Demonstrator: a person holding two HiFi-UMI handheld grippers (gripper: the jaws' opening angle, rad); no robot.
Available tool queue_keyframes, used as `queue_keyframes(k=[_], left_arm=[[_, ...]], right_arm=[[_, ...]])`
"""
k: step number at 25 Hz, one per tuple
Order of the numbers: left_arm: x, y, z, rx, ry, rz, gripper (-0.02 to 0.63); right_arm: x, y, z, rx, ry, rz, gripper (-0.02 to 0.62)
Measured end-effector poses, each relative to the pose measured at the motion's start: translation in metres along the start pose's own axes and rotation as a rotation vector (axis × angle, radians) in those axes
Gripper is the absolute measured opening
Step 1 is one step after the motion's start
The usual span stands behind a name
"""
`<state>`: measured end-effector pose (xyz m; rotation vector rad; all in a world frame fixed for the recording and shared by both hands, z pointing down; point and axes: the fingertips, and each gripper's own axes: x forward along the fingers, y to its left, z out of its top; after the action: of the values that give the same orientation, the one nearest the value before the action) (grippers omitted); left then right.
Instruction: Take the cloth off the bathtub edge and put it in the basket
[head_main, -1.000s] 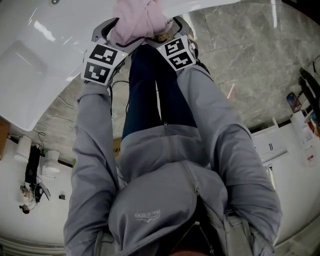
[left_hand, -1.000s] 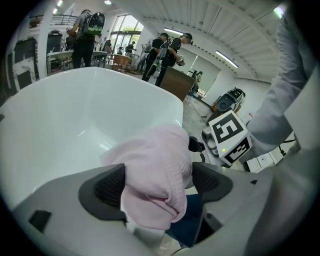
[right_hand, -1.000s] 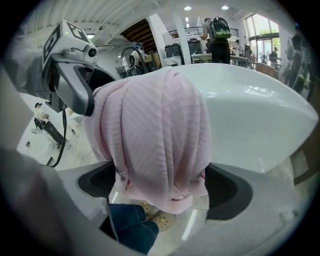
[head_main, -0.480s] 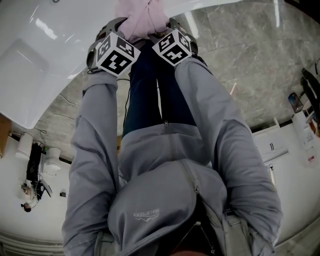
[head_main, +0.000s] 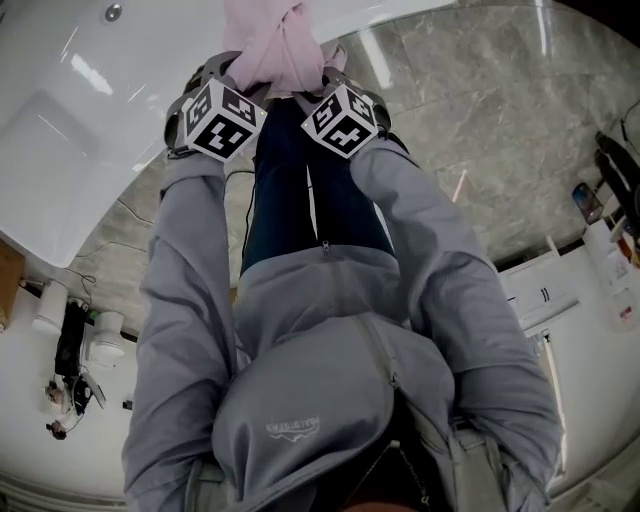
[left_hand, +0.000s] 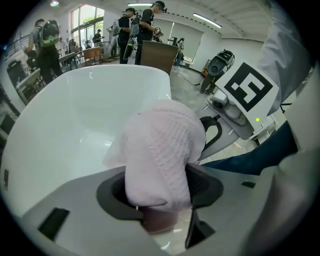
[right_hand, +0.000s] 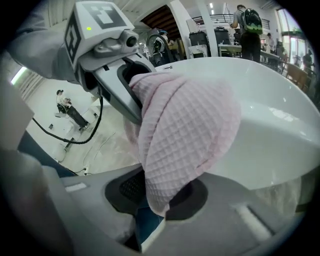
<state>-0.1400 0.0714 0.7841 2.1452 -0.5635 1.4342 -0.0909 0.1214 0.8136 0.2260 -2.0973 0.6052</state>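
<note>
**A:** What is shown in the head view?

**B:** The pink cloth (head_main: 275, 50) is seen at the top centre of the frame, bunched over the rim of the white bathtub (head_main: 90, 110), which fills the upper left. It is flanked by the left gripper (head_main: 222, 80) and the right gripper (head_main: 335, 72). A grey sleeve (head_main: 185, 280) leads up to each, and the marker cubes (head_main: 222, 118) are turned toward the camera. Grey marbled floor (head_main: 480, 130) is seen at the upper right. Whether the cloth touches the rim cannot be told.

**A:** And the left gripper view?

**B:** The cloth (left_hand: 160, 150) is found at the centre, standing up out of the gap between the dark fingers (left_hand: 206, 184). These fingers have just been closing, and the fabric is pinched between them. The bathtub (left_hand: 75, 115) is spread across the left half behind it. The right gripper (left_hand: 220, 132) is seen at the upper right, close against the cloth's other side. People (left_hand: 132, 27) are seen far off at the upper left.

**A:** The right gripper view?

**B:** The same cloth (right_hand: 185, 135) is draped through the centre, its waffle weave plainly shown. It is clamped between the fingers (right_hand: 125, 187), which have just been closing to a narrow gap. The left gripper (right_hand: 131, 92) is seen at the upper left, touching the cloth. The bathtub (right_hand: 270, 100) is spread over the right half.
</note>
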Motion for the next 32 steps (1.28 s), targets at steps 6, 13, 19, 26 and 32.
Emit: queue_keyframes(k=[6, 13, 19, 26, 32], left_arm=[[-0.032, -0.005, 0.011, -0.002, -0.007, -0.024, 0.167], [-0.081, -0.028, 0.027, 0.041, -0.026, -0.059, 0.067], [-0.129, -0.049, 0.045, 0.073, -0.087, -0.058, 0.067], [-0.2, -0.072, 0.089, 0.144, -0.207, -0.038, 0.066], [-0.26, -0.086, 0.133, 0.203, -0.337, -0.022, 0.065]], right_arm=[[-0.04, 0.024, 0.026, -0.01, -0.053, 0.022, 0.074], [-0.091, 0.043, 0.052, -0.022, -0.066, 0.012, 0.072], [-0.142, 0.061, 0.071, -0.04, -0.077, -0.016, 0.072], [-0.224, 0.071, 0.102, -0.056, -0.154, -0.068, 0.071], [-0.297, 0.076, 0.135, -0.046, -0.243, -0.159, 0.071]])
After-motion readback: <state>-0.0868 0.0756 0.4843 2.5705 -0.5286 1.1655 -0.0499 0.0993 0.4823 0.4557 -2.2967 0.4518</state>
